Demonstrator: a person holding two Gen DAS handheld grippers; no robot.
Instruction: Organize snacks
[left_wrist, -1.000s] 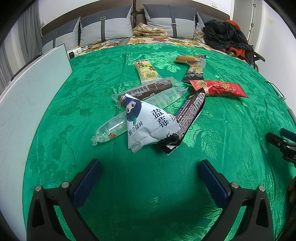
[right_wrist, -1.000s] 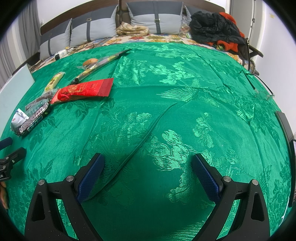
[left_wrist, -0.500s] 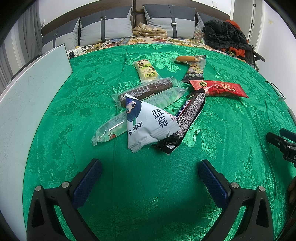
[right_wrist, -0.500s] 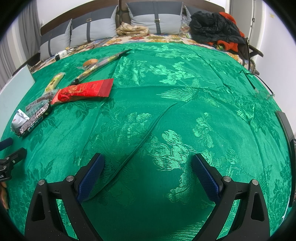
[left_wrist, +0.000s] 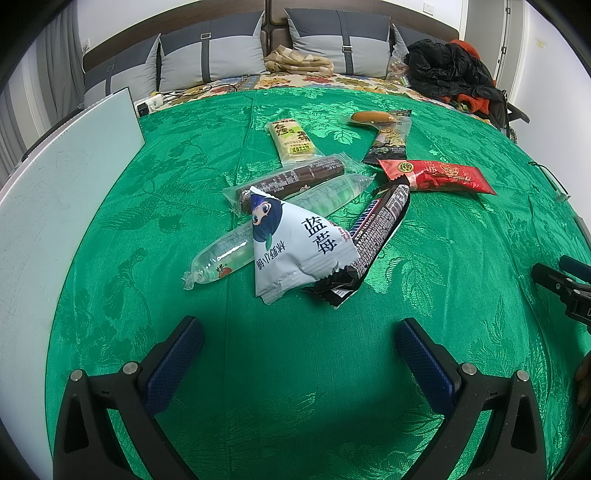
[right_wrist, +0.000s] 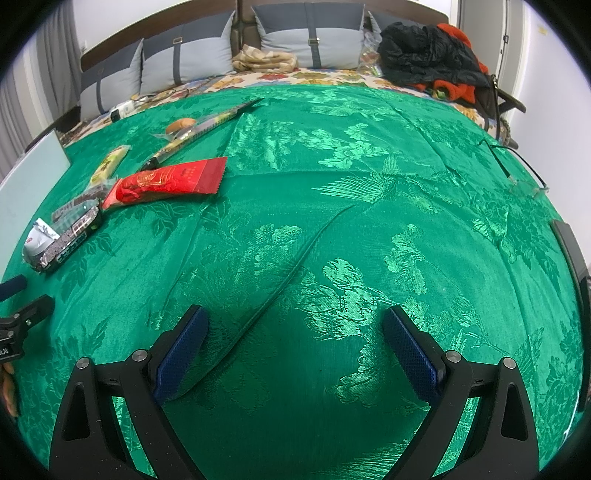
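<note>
Left claw: our left gripper hangs above the green cloth with its jaws spread wide and nothing between them.
Right claw: our right gripper is likewise wide apart and empty, over a bare stretch of cloth with a long crease running up from its left finger.
Nearest snack: a white triangular pouch with a cartoon face sits just ahead of our left claw, leaning on the pile.
Under the pouch: a clear jelly tube runs out to the left; a black chocolate bar lies touching the pouch's right side.
Behind those: a brown stick in clear wrap lies slanted, touching the jelly tube.
Further back: a yellow bar lies just beyond the brown stick.
Right of the pile: a red packet touches the chocolate bar's far end; we also see it up and left of the right claw.
Farthest snack: a sausage pack lies behind the red packet.
Left edge: a white board borders the cloth.
Background: grey pillows and a dark coat sit beyond the cloth.
Other claw in view: from the left camera, our right gripper's tip shows at the right edge, well apart from the snacks.
</note>
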